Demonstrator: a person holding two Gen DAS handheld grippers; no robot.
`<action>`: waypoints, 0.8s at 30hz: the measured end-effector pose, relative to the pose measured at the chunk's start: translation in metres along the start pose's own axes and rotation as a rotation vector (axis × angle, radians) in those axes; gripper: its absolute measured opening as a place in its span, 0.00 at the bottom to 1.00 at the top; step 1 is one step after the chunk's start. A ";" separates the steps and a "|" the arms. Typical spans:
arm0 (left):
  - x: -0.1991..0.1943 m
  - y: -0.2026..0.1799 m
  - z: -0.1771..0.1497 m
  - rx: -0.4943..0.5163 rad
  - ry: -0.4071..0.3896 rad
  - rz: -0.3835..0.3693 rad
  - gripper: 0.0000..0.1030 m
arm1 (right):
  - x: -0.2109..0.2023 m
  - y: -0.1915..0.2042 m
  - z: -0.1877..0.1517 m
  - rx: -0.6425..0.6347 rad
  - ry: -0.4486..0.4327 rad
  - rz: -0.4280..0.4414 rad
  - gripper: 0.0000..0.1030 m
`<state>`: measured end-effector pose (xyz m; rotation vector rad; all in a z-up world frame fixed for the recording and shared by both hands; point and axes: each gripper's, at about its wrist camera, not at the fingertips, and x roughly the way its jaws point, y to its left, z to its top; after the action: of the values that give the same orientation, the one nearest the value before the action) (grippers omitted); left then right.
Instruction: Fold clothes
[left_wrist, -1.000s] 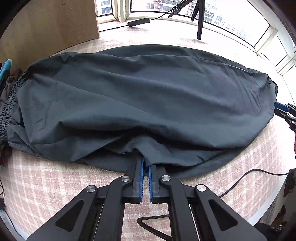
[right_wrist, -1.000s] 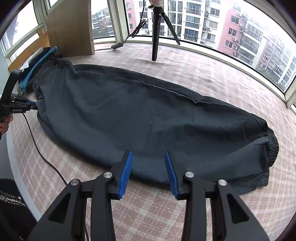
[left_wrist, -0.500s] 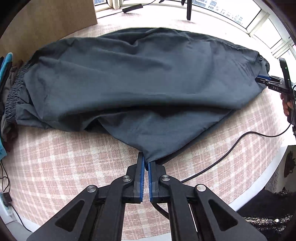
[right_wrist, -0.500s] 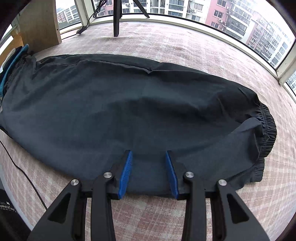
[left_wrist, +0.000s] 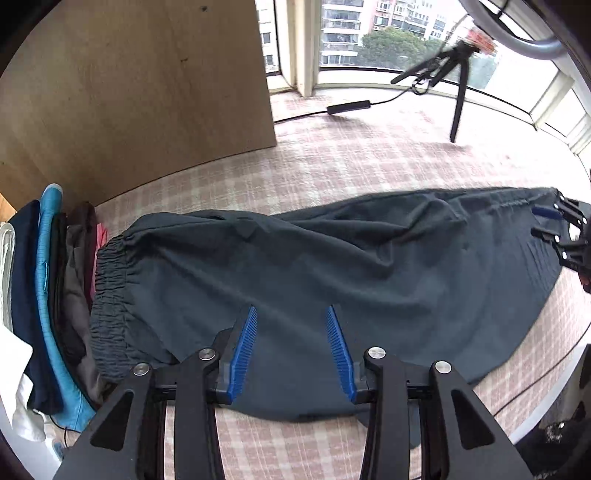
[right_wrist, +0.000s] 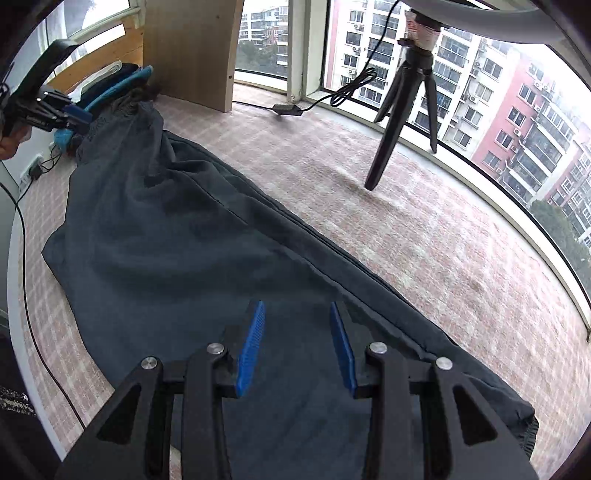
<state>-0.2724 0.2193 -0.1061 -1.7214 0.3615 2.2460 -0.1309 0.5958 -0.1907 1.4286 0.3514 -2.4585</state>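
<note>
Item: dark trousers, lying lengthwise along the surface's near edge. My left hand-held gripper opening, empty; right hand-held gripper apart, empty.

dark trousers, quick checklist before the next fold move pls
1. Left gripper free of cloth: ok, jaws opening, nothing pinched.
2. Right gripper free of cloth: ok, pads apart above the fabric.
3. Dark trousers lying flat: not ok, wrinkles remain.
4. Trousers fully on the checked table cover: ok.
5. Far side clear for folding: ok, tripod stands apart.
6. Stacked clothes clear of waistband: cannot tell.
</note>
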 end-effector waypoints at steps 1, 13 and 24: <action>0.013 0.014 0.011 -0.075 0.013 -0.003 0.37 | 0.010 0.007 0.008 -0.028 0.005 0.012 0.35; 0.089 0.061 0.059 -0.329 0.218 -0.054 0.46 | 0.056 0.034 0.066 -0.275 0.031 0.149 0.35; 0.084 0.064 0.049 -0.316 0.174 -0.017 0.00 | 0.087 0.060 0.079 -0.458 0.119 0.223 0.05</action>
<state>-0.3613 0.1843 -0.1736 -2.0750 0.0260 2.2418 -0.2142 0.5029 -0.2325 1.3310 0.6886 -1.9583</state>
